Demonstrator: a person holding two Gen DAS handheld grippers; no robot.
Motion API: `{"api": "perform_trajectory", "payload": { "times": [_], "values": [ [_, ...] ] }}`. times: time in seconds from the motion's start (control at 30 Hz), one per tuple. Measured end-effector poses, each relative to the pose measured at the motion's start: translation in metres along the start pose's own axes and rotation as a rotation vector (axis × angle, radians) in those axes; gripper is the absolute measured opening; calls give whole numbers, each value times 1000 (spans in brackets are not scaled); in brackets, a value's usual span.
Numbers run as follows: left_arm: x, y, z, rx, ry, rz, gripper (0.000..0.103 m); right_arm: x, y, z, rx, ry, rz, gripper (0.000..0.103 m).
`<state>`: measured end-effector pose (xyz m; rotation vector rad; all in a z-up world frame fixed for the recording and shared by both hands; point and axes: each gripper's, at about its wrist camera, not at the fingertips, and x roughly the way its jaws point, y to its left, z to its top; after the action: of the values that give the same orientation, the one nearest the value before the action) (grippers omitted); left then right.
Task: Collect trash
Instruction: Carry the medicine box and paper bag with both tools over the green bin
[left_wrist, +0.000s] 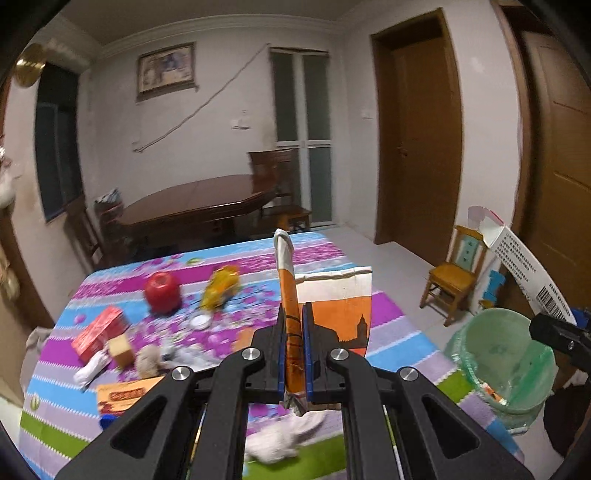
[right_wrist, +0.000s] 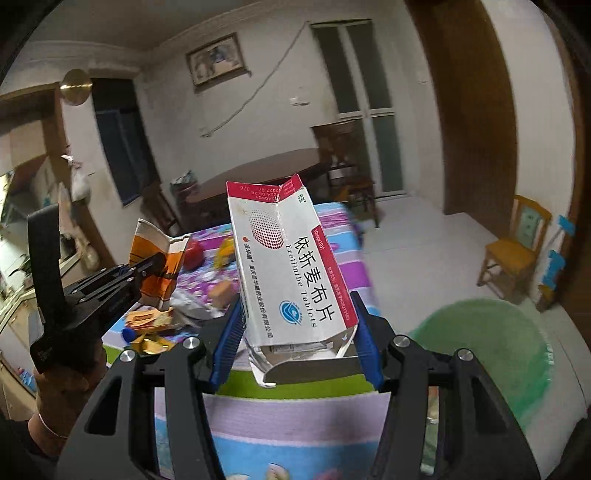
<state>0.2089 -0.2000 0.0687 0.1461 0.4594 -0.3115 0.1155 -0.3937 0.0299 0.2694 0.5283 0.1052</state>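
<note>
My left gripper (left_wrist: 294, 332) is shut on a flattened orange-and-white paper cup (left_wrist: 332, 306), held upright above the table with the striped floral cloth (left_wrist: 391, 314). The right wrist view shows that gripper (right_wrist: 153, 264) and cup (right_wrist: 162, 254) at the left. My right gripper (right_wrist: 299, 321) is shut on a white medicine box (right_wrist: 291, 273) with a red end flap, open at its near end. A bin with a green liner (left_wrist: 506, 354) stands on the floor to the right of the table, and in the right wrist view the bin (right_wrist: 484, 350) lies low on the right.
On the cloth lie a red round object (left_wrist: 162, 291), a yellow wrapper (left_wrist: 219, 288), a red box (left_wrist: 99, 328), crumpled tissue (left_wrist: 280, 439) and other scraps. A small wooden chair (left_wrist: 454, 273) stands past the bin. A dark dining table (left_wrist: 195, 206) sits behind.
</note>
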Motion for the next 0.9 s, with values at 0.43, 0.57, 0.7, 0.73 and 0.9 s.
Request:
{"api": "perform_trajectory", "payload": {
  "times": [0.43,0.57,0.7,0.73,0.9],
  "values": [
    [40,-118,17,148,5,-143,8,-32,-73,-5,81,-3,-186,53],
    [52,-153,18,197,10,-181,8,-34,-100,-6,129,28,-237,54],
    [65,-184,18,235,27,-238,8,-37,-122,-11,162,55,-286,54],
    [67,-190,17,243,28,-246,8,-38,-127,-12,171,62,-301,54],
    [79,-227,14,287,47,-307,8,-47,-145,-17,203,76,-341,54]
  ]
}}
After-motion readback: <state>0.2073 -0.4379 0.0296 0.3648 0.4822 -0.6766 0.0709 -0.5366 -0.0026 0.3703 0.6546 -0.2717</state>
